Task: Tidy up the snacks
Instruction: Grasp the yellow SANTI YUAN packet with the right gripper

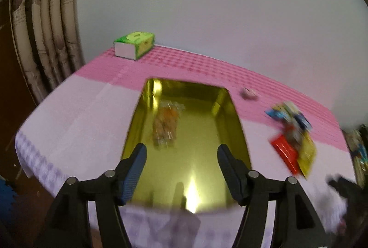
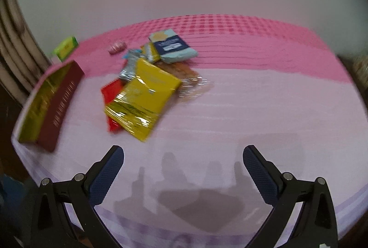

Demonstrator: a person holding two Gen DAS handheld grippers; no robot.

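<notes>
A gold-lined box (image 1: 207,133) lies open on the table, with one clear packet of brown snacks (image 1: 166,125) inside it. My left gripper (image 1: 181,151) is open and empty above the box's near end. To its right lies a pile of snack packets (image 1: 292,133). In the right wrist view the pile shows a yellow packet (image 2: 142,96), a red packet (image 2: 111,92), a blue-and-teal packet (image 2: 172,45) and a clear packet (image 2: 191,82). My right gripper (image 2: 183,156) is open and empty over bare cloth, short of the pile. The box (image 2: 49,103) is at the left there.
A green tissue box (image 1: 134,44) stands at the table's far left corner. A small pink wrapped item (image 1: 248,93) lies beyond the pile. The table has a pink checked and pale cloth (image 2: 253,98). Curtains (image 1: 41,41) hang at the left and a wall stands behind.
</notes>
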